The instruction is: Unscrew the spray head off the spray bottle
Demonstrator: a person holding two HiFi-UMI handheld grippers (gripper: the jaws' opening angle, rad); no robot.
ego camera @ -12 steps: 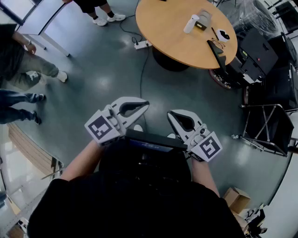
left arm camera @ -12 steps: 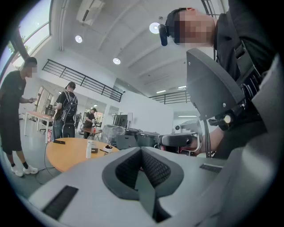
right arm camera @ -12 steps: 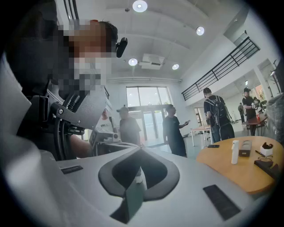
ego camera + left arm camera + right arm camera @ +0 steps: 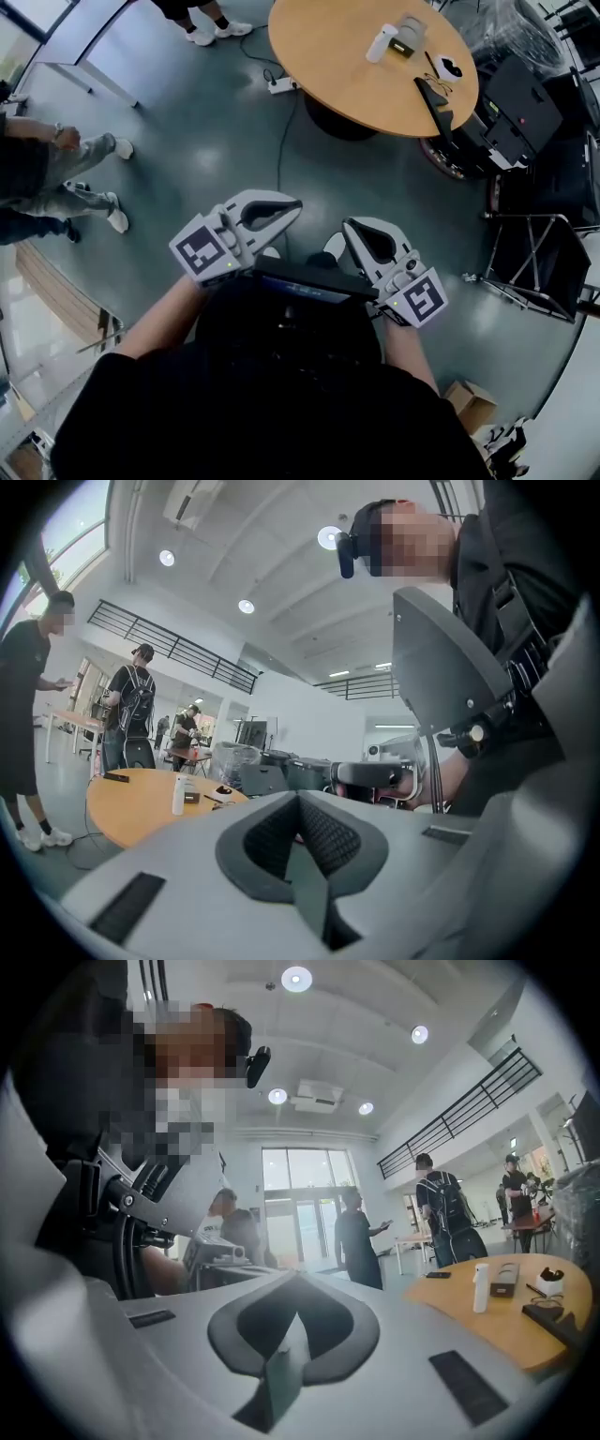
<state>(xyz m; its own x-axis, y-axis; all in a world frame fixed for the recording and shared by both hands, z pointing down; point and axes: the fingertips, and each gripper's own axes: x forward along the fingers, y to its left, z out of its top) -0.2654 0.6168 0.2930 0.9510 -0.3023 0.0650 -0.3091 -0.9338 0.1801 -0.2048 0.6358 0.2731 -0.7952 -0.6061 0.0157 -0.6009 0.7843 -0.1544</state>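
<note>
Bright, high hall with a grey floor (image 4: pixel 206 150).
A round wooden table (image 4: pixel 328 56) stands well ahead of the fingers (image 4: pixel 267 208); beyond it are white walls, round ceiling lights (image 4: pixel 296 978), a railed upper gallery (image 4: pixel 487 1096) and glass entrance doors (image 4: pixel 305 1218).

Round wooden table (image 4: pixel 328 56) on grey floor (image 4: pixel 206 150). On the tabletop: white spray bottle (image 4: pixel 381 43), upright; small box (image 4: pixel 408 37) just beside it; white-and-black item (image 4: pixel 450 68) and dark flat object (image 4: pixel 433 94) near the edge. Power strip (image 4: pixel 281 86) on the floor beside the table.
</note>
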